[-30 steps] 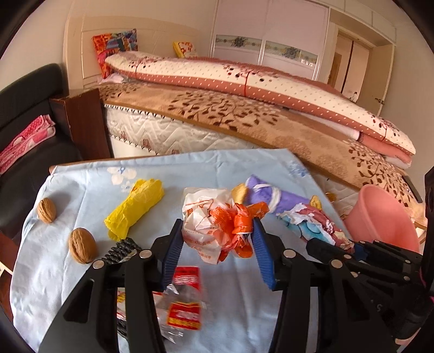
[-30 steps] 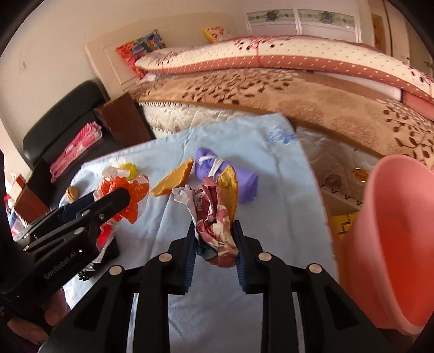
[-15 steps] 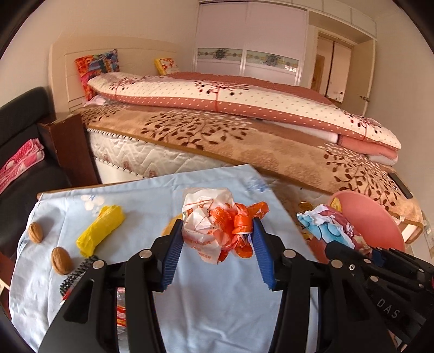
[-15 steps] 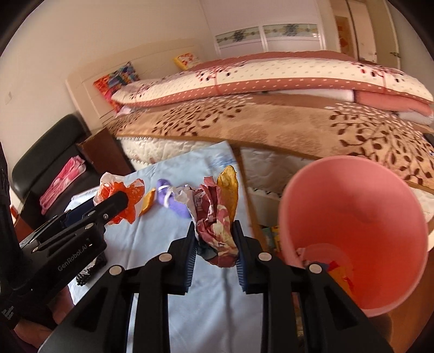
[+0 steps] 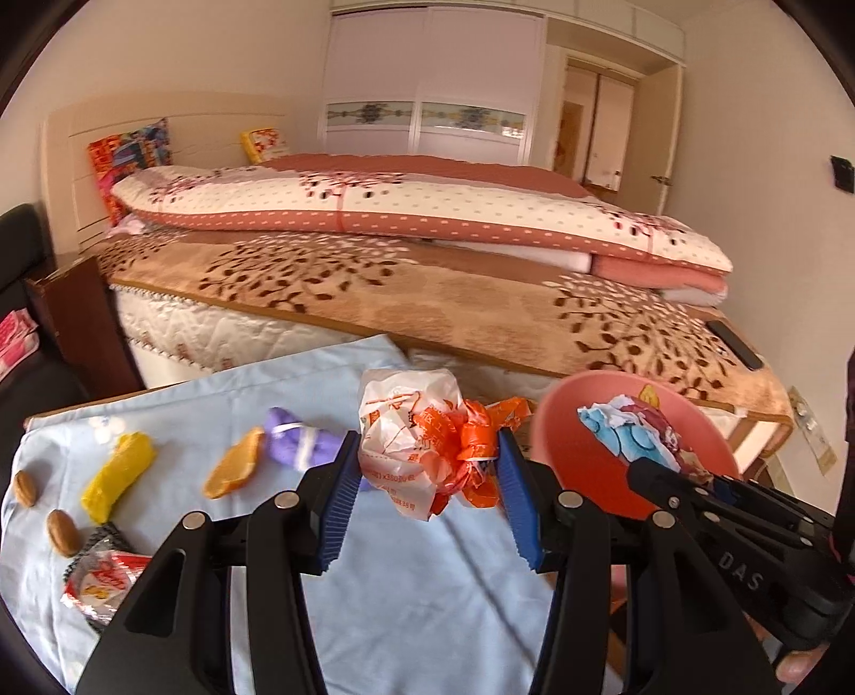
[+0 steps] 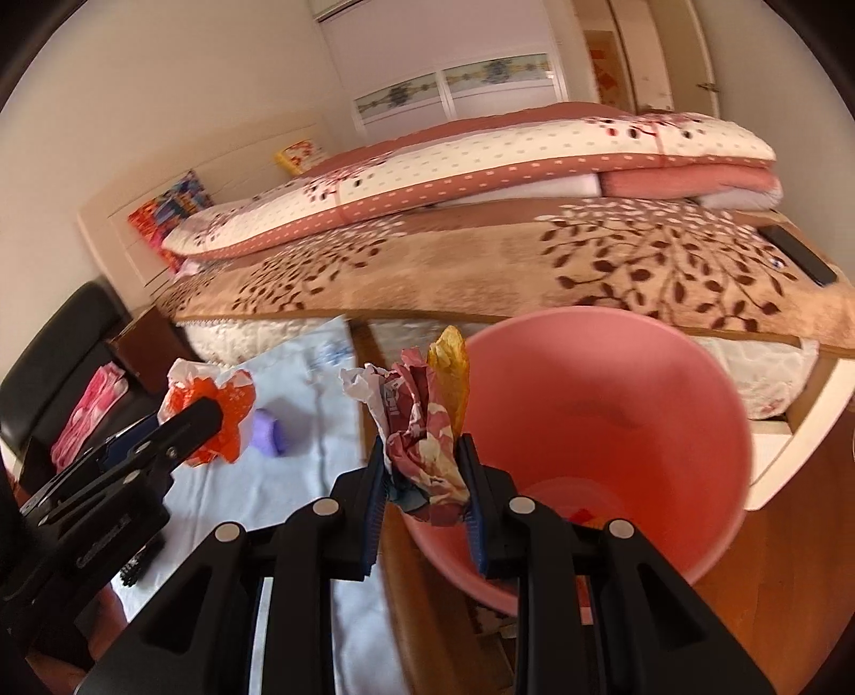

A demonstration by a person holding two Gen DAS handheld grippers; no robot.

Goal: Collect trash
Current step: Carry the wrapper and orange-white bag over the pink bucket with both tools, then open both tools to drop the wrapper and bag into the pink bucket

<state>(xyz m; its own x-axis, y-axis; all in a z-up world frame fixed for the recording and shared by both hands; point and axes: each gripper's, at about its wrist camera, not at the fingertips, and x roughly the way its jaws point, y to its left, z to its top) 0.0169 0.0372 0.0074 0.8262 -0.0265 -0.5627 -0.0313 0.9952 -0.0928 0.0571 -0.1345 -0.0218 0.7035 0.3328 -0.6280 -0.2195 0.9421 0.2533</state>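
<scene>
Both grippers are swinging off the table [image 5: 374, 599] toward the pink bin [image 6: 668, 427]. Left gripper [image 5: 425, 494] jaws are clamping an orange-white bag [image 5: 422, 454]; right gripper [image 6: 425, 489] jaws are clamping crumpled wrappers [image 6: 422, 427] at the bin's rim, nearly ready for dropping.

A bedroom with cream walls [image 5: 224, 48] in bright daylight. A bed [image 5: 427, 288] under a brown leaf-print blanket carries a folded spotted quilt [image 5: 417, 208] and bright pillows [image 5: 131, 155] against a pale headboard. Behind it stand a white wardrobe [image 5: 427, 75] and a doorway [image 5: 598, 128]. A black sofa [image 6: 64, 342] sits left; the floor [image 6: 801, 561] is wood.
</scene>
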